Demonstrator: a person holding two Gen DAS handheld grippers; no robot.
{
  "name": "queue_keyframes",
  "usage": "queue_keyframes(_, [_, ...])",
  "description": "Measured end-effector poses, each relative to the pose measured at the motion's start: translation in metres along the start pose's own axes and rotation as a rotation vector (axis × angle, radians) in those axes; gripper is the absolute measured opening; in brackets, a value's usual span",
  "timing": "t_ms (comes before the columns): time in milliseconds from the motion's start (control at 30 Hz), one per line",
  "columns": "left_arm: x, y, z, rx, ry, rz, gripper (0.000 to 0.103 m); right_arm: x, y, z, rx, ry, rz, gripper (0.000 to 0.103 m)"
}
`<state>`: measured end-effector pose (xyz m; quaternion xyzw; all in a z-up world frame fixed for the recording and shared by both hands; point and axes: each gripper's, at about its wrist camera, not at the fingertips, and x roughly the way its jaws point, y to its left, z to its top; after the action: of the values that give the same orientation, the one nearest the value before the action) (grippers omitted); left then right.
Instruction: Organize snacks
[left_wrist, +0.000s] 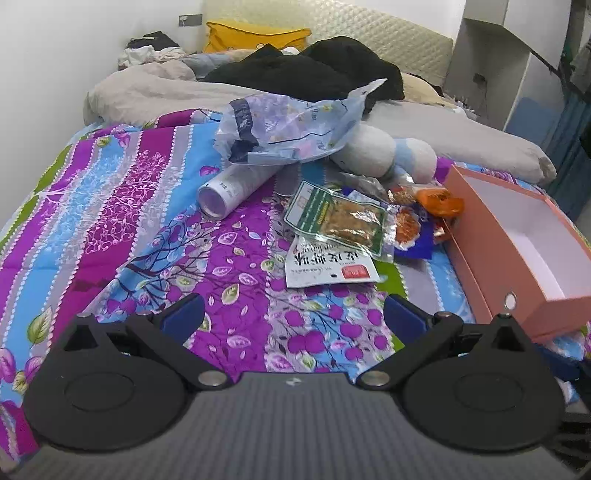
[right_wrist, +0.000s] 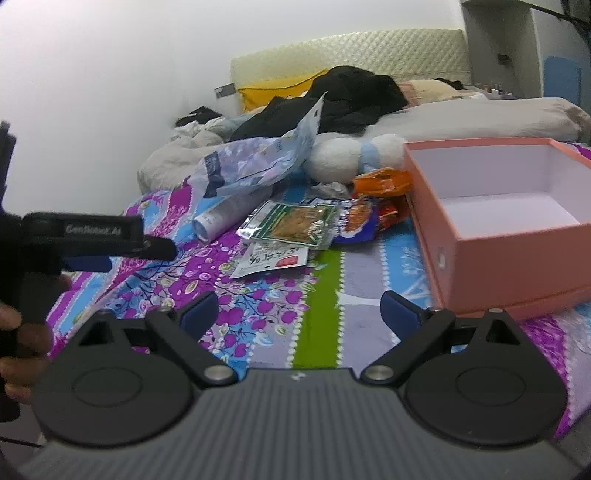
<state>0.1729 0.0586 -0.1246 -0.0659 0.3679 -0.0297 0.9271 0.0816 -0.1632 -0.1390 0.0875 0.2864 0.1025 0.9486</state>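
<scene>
Snack packets lie in a loose pile on the patterned bedspread: a green-edged clear packet (left_wrist: 341, 216) (right_wrist: 295, 223), a white packet with black writing (left_wrist: 327, 264) (right_wrist: 273, 262), an orange packet (left_wrist: 439, 199) (right_wrist: 384, 181), blue and red wrappers (left_wrist: 410, 229) (right_wrist: 360, 218). An open, empty pink box (left_wrist: 517, 254) (right_wrist: 517, 236) stands to their right. My left gripper (left_wrist: 293, 314) is open and empty above the bedspread, short of the pile. My right gripper (right_wrist: 299, 306) is open and empty, near the box's front left corner. The left gripper also shows from the side in the right wrist view (right_wrist: 110, 240).
A big crumpled pale blue bag (left_wrist: 291, 125) (right_wrist: 258, 162) rests on a silver tube (left_wrist: 232, 188) (right_wrist: 218, 216) behind the snacks. A white and blue plush toy (left_wrist: 391, 151) (right_wrist: 354, 155), black clothes (left_wrist: 306, 70), a grey duvet and pillows lie beyond. A white shelf unit (left_wrist: 491, 62) stands far right.
</scene>
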Motion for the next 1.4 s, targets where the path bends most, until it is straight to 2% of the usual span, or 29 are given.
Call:
queue_keyframes(67, [0.009,0.004,0.003,-0.01,-0.002,-0.011,0.103,0.013,0.005,0.0,-0.017,0.015,0.0,0.078])
queue_keyframes(267, [0.043,0.016,0.008,-0.03,0.024,-0.031,0.103,0.041,0.013,-0.004,-0.037,0.039,0.016,0.073])
queue_keyframes(500, [0.085,0.025,0.013,-0.063,0.054,-0.072,0.103,0.086,0.007,0.0,-0.058,0.063,-0.017,0.06])
queue_keyframes(767, [0.141,0.017,0.027,-0.038,0.076,-0.117,0.102,0.138,-0.01,0.013,-0.072,0.064,-0.05,0.057])
queue_keyframes(867, [0.163,0.019,0.029,-0.047,0.099,-0.143,0.094,0.156,-0.021,0.02,-0.047,0.053,-0.067,0.057])
queue_keyframes(967, [0.179,0.021,0.03,-0.053,0.121,-0.174,0.087,0.173,-0.034,0.028,0.023,0.055,-0.052,0.052])
queue_keyframes(1200, [0.204,0.027,0.035,-0.057,0.141,-0.204,0.068,0.207,-0.043,0.042,0.118,0.061,-0.009,0.052])
queue_keyframes(1333, [0.215,0.026,0.039,-0.05,0.138,-0.214,0.063,0.218,-0.042,0.047,0.136,0.059,0.009,0.053])
queue_keyframes(1400, [0.22,0.024,0.041,-0.032,0.135,-0.206,0.056,0.225,-0.042,0.049,0.154,0.082,0.018,0.053])
